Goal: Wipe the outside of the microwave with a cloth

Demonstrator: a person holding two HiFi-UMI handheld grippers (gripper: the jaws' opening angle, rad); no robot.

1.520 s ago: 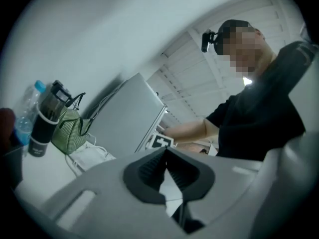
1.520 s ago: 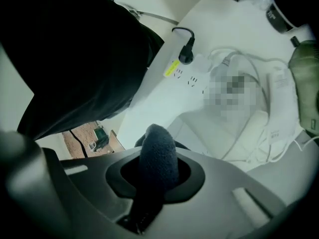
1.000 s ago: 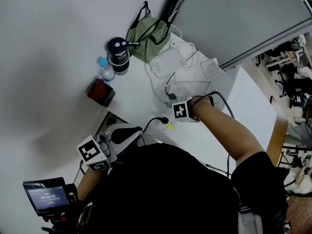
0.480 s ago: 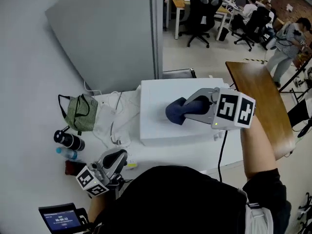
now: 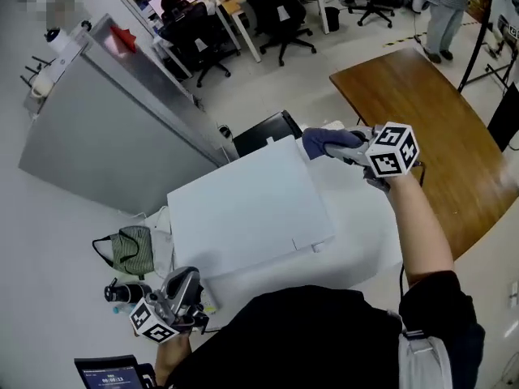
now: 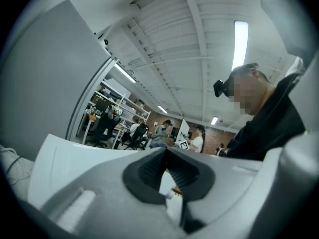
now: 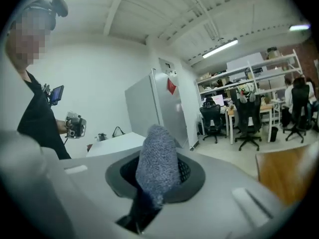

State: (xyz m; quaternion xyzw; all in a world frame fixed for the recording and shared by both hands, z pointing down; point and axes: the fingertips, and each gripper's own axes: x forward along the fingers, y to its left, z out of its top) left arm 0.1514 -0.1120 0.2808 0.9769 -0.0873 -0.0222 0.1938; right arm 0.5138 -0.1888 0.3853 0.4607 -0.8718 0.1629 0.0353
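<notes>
Since the earlier frame the right tool (image 5: 357, 149) had carried the cloth (image 5: 328, 142) from the middle of the microwave's (image 5: 243, 209) top out to its far right corner. In the head view the dark blue cloth hung at that corner, beside a wooden table (image 5: 438, 128), while the left tool (image 5: 180, 292) was held low at the near left of the white worktop (image 5: 365, 250), close to a green striped bag (image 5: 130, 250). In the left gripper view that tool's jaws were pressed together at the tips, with nothing held, and the microwave's white side lay beyond them. In the right gripper view the jaws were pinching the cloth, which stood up between them.
</notes>
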